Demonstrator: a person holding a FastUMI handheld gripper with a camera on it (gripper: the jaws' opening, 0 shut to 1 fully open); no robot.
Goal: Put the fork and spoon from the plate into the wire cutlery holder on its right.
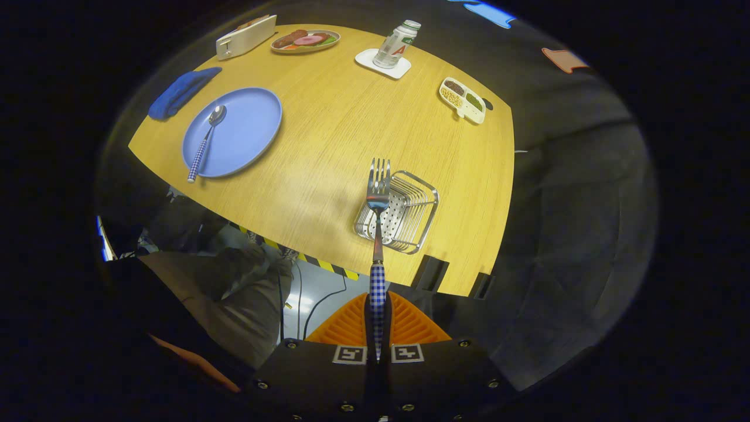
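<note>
My gripper (378, 313) is shut on the checkered handle of the fork (378, 193), which points straight ahead from between the fingers. The fork's tines hang in the air over the near left part of the wire cutlery holder (417, 218), a chrome basket with a perforated floor, standing near the table's front edge. Far to the left, the spoon (205, 140) with the same checkered handle lies across the blue plate (246, 126), its bowl pointing away.
On the wooden table (334, 117): a blue cloth (181, 91) beside the plate, a white box (246, 36), a food plate (304, 41), a bottle (395, 44) on a white coaster, a divided snack tray (463, 101). A person's clothing (222, 293) shows below the table edge.
</note>
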